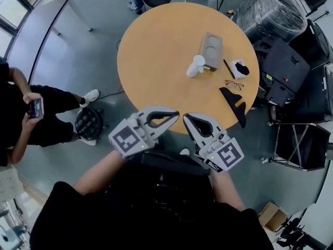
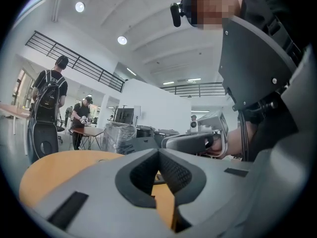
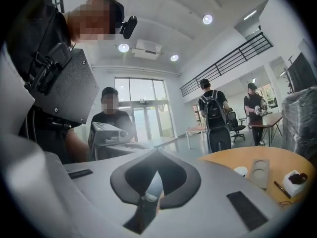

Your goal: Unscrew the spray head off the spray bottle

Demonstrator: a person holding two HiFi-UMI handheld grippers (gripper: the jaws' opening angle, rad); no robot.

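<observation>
Left tongs (image 1: 174,113) and right tongs (image 1: 186,119) are both closed and empty, held almost tip to tip over the near edge of a round orange counter (image 1: 156,61). Well beyond them, right of centre, lies a grey moulded tray (image 1: 210,50), with the white spray bottle (image 1: 196,66) just beside it, then glasses (image 1: 234,84) and a pen (image 1: 229,69)

Round wooden table (image 1: 156,51) on grey floor (image 1: 78,66), long dark table (image 1: 36,30) left of it, black cases (image 1: 286,66) and plastic-wrapped stack (image 1: 270,9) right of it, white ceiling with round lights (image 3: 207,19) above, railed balcony (image 2: 74,61) and glass doors (image 3: 141,108) beyond
</observation>
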